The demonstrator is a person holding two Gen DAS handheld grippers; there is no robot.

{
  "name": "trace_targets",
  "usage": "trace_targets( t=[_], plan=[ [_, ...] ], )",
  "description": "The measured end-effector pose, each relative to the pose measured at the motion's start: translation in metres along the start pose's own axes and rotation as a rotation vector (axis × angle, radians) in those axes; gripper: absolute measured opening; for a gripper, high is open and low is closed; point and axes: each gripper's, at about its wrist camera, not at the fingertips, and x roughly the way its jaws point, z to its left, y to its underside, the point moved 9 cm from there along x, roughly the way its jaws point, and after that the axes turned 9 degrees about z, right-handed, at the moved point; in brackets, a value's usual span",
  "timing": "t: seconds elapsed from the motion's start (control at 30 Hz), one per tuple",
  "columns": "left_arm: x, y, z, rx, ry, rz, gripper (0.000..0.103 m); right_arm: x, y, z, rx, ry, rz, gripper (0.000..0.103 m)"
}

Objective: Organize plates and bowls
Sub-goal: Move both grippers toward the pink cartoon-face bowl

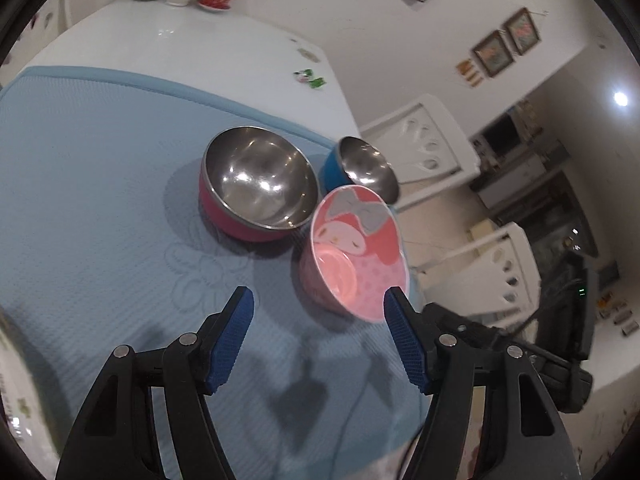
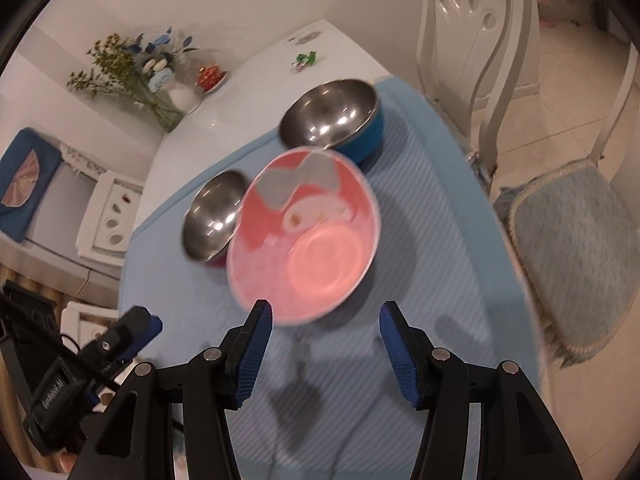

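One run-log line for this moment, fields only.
left tongs: open, empty | right tongs: open, empty | pink bowl, red steel bowl, blue steel bowl: unstacked on blue mat

Some white letters on a small black box [image 2: 56, 396] at the near left of the right wrist view, too blurry to read. No other words anywhere.

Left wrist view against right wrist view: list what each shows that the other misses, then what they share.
Only the left wrist view: framed pictures on the wall. Only the right wrist view: a blue cushioned chair seat and flowers. Both: the pink cartoon bowl, the pink-sided steel bowl, the blue-sided steel bowl, all on the blue mat.
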Motion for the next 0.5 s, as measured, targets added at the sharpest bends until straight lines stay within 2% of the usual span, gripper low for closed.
trace_targets(
  t=[0.4, 0.5],
  plan=[
    [0.07, -0.011, 0.004, -0.087, -0.102, 0.035, 0.057, 0.061, -0.042, -0.024, -0.035, 0.02, 0.103, 0.054],
    [0.081, -0.012, 0.005, -0.096, -0.113, 0.047, 0.048, 0.073, -0.045, -0.029, -0.048, 0.029, 0.117, 0.054]
  ],
)
